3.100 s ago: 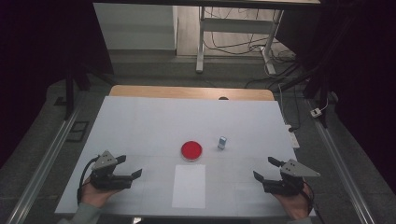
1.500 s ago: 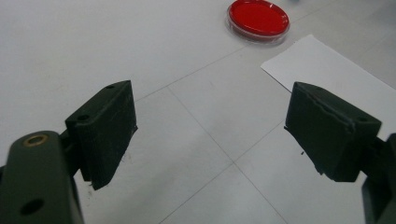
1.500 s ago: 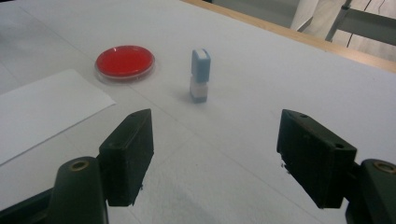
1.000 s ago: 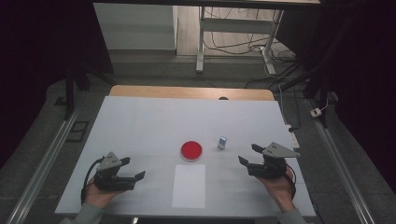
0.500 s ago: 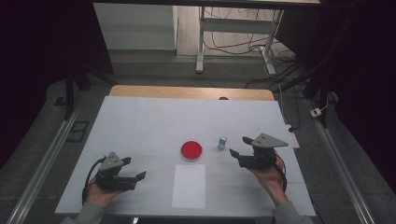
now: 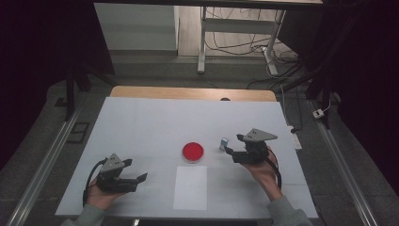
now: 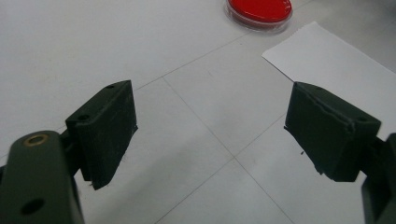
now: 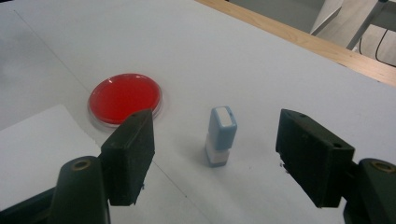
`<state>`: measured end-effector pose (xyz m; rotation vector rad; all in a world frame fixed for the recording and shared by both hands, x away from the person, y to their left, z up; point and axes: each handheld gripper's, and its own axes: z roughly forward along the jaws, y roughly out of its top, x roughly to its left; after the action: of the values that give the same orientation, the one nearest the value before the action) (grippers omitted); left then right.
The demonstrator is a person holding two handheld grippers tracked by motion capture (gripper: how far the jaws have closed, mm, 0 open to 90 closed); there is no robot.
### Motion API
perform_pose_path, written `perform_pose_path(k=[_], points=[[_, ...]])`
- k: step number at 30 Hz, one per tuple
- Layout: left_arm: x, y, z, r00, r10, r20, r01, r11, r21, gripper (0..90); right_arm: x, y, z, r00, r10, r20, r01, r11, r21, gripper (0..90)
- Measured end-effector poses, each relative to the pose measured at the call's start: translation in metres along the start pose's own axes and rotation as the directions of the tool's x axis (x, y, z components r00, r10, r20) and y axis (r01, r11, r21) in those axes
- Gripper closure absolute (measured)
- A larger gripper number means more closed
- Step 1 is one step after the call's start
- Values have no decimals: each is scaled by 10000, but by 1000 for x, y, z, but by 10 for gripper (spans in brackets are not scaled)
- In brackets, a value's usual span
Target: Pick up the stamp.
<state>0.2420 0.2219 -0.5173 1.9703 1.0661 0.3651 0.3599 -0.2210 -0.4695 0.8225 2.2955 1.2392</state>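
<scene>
So the white table is mostly bare. A white sheet of paper lies flat at the near edge, a red ink pad sits just beyond it, and a small blue stamp stands upright just right of the pad. Looks laid out for stamping the sheet. The right gripper has its jaws spread wide with the stamp between them, not touching it, probably lining up a grab. The left gripper rests near the sheet's left side, jaws apart and holding nothing.
</scene>
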Motion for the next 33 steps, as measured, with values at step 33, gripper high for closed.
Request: perform_pose_path(k=[33], points=[[2, -1, 0, 10000, -45, -77, 45, 10000, 4, 171, -6, -1, 57, 9992, -395, 6, 392, 9939, 1033, 461]])
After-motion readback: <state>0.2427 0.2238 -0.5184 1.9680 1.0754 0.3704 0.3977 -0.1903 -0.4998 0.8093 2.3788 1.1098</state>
